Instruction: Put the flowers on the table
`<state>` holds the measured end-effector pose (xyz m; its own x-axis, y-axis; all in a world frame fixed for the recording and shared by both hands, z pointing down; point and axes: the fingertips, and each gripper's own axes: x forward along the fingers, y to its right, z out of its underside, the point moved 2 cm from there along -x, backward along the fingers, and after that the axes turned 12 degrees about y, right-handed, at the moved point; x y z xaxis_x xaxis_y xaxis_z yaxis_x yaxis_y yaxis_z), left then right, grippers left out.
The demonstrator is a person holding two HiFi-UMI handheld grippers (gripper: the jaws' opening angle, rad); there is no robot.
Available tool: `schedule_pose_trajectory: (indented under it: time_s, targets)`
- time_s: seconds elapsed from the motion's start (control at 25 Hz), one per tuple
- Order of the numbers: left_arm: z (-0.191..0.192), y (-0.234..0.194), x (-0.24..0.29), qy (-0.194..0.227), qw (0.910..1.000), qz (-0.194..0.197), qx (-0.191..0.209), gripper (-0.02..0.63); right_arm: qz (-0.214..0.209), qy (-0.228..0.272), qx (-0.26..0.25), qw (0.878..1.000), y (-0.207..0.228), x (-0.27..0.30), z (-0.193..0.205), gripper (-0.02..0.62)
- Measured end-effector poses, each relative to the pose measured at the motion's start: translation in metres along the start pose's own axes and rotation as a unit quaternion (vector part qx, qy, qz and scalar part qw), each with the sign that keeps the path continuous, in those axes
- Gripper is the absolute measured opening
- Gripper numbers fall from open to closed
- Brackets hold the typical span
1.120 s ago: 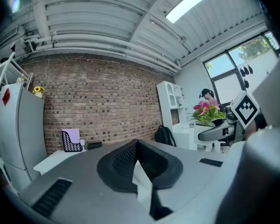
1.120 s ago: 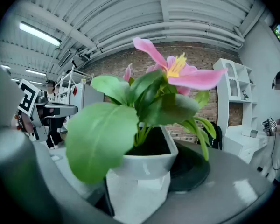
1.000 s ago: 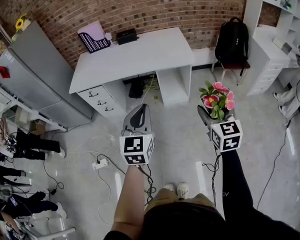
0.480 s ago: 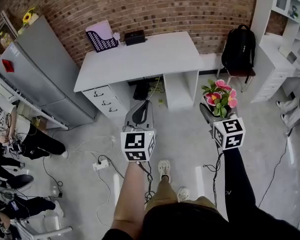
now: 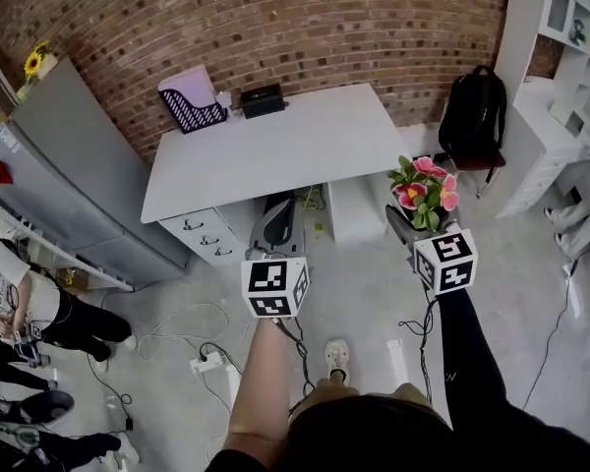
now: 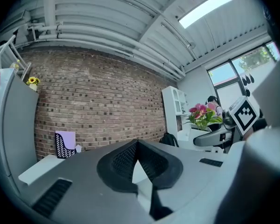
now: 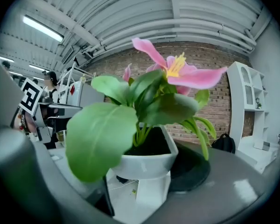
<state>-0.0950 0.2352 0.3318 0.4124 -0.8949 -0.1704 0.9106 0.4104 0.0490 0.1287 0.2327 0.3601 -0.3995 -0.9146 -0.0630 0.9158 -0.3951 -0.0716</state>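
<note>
I'm in the carry step: my right gripper is clamped on the white pot of the flowers, one jaw on each side of it, and the pot rides upright in the air, not yet over the table. My left gripper has its jaws pressed together with nothing between them, and I judge it has no part in this.

The table lies ahead of the right gripper and off to its left. Its near edge runs just beyond the left gripper's tip. So next I need to bring the right gripper forward and leftward, keep the pot higher than that edge as it crosses, then lower it straight down onto the top before I loosen the jaws.

There is plenty of room. The top is bare except for a rack and a black box, both far ahead against the wall. I would set the pot well inside the near edge and short of those two. To the right of the right gripper stand a backpack and a shelf, so drifting that way gains nothing. Cables lie on the floor behind the left gripper, near the feet.
</note>
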Motion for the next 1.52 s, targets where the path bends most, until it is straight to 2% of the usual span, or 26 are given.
schedule_pose_trajectory:
  time_s: [0.28, 0.64, 0.96, 1.2, 1.52]
  targets:
    - [0.010, -0.043, 0.064, 0.003, 0.9994, 0.031, -0.011, 0.008, 0.019, 0.013, 0.008, 1.000, 0.004, 0.067, -0.002, 0.347]
    - [0.022, -0.073, 0.113, 0.004, 0.9983, 0.057, -0.015, 0.008, 0.041, 0.013, 0.016, 0.999, 0.011, 0.115, 0.002, 0.347]
    - [0.032, -0.100, 0.152, 0.007, 0.9986, 0.051, -0.014, 0.008, 0.045, 0.019, 0.020, 0.999, 0.029, 0.163, 0.008, 0.347]
    - [0.043, -0.127, 0.191, 0.012, 0.9992, 0.038, 0.001, 0.008, 0.026, 0.029, 0.014, 0.999, 0.040, 0.217, 0.015, 0.347]
    - [0.086, -0.174, 0.274, 0.002, 0.9999, 0.002, 0.010, 0.008, -0.013, 0.031, 0.014, 0.999, 0.075, 0.323, 0.046, 0.347]
